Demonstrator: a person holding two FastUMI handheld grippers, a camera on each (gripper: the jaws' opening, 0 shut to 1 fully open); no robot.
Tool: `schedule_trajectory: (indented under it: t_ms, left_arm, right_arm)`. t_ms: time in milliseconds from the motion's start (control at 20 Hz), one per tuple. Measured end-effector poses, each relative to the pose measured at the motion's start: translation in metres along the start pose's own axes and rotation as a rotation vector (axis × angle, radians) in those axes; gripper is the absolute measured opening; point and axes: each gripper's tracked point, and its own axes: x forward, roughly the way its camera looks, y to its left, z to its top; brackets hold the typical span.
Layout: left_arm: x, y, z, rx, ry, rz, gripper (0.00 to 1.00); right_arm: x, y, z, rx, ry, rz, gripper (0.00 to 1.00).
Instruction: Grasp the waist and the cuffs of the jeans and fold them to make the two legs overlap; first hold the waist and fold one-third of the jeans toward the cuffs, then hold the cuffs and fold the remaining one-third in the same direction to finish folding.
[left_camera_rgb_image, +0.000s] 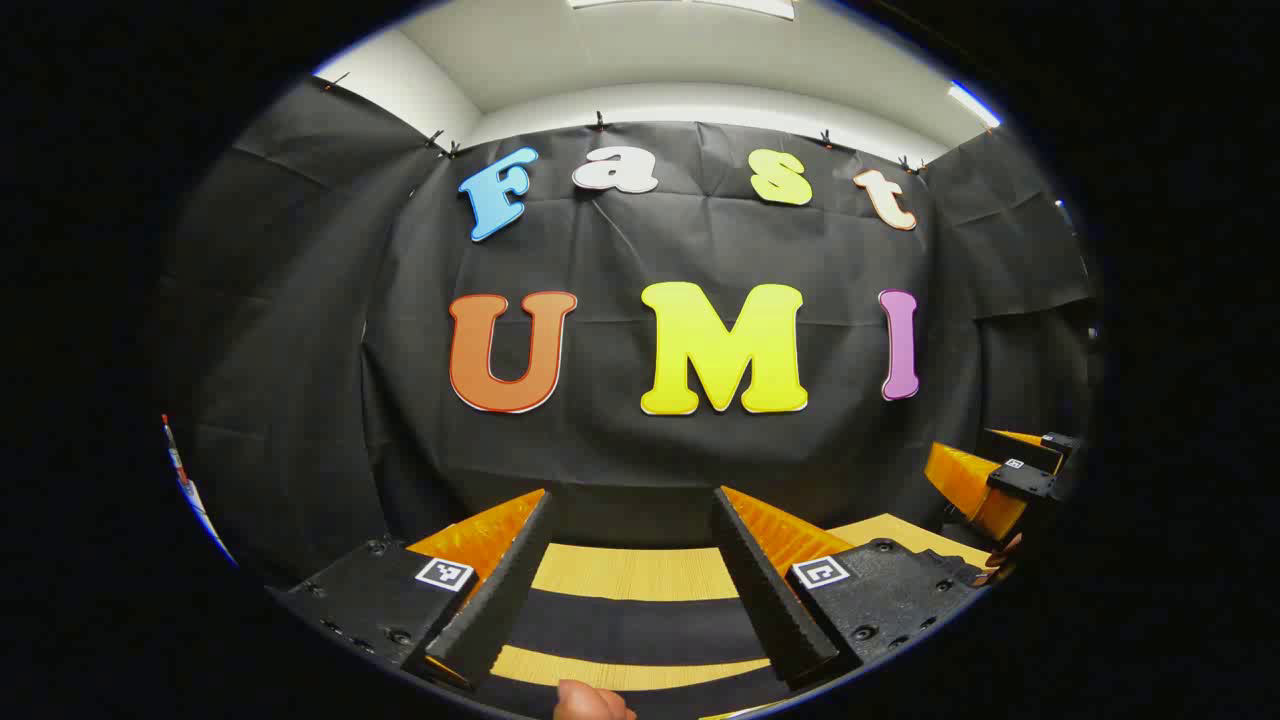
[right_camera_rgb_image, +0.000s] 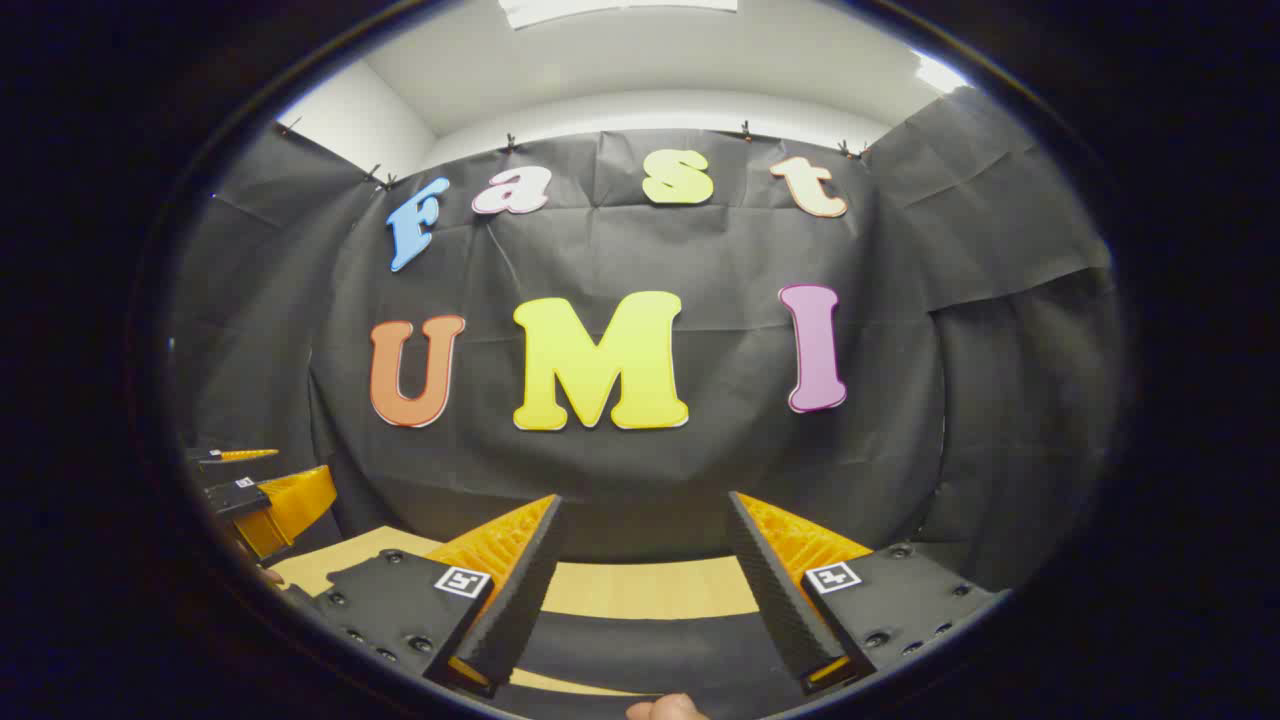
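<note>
My left gripper (left_camera_rgb_image: 632, 495) is open, held level and facing the booth's black wall, with nothing between its fingers. My right gripper (right_camera_rgb_image: 644, 497) is likewise open and holds nothing. Under both lies a light wooden table (left_camera_rgb_image: 630, 572), and a dark band (left_camera_rgb_image: 640, 628) crosses it below the left gripper's fingers. The same dark surface (right_camera_rgb_image: 650, 655) shows under the right gripper. I cannot tell whether it is the jeans. The right gripper (left_camera_rgb_image: 1000, 478) appears at the right edge of the left gripper view. The left gripper (right_camera_rgb_image: 262, 502) appears at the left edge of the right gripper view.
The black cloth wall stands close behind the table's far edge (right_camera_rgb_image: 650, 570). A fingertip of the holding hand (left_camera_rgb_image: 592, 702) pokes in at the bottom of the left gripper view. Another fingertip (right_camera_rgb_image: 666, 709) does the same in the right gripper view.
</note>
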Motion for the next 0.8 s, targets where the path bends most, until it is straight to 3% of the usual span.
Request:
schedule_trajectory:
  t_ms: [100,800]
  left_arm:
    - [0.0004,0.0009,0.0009,0.001,-0.001,0.000,1.00]
    - [-0.0017,0.0007,0.0018,0.003,-0.004,-0.006,1.00]
  right_arm:
    - [0.0008,-0.0008,0.0003,0.003,0.001,-0.001,0.98]
    - [-0.0035,-0.0028,0.0010,0.002,-0.001,-0.010,0.98]
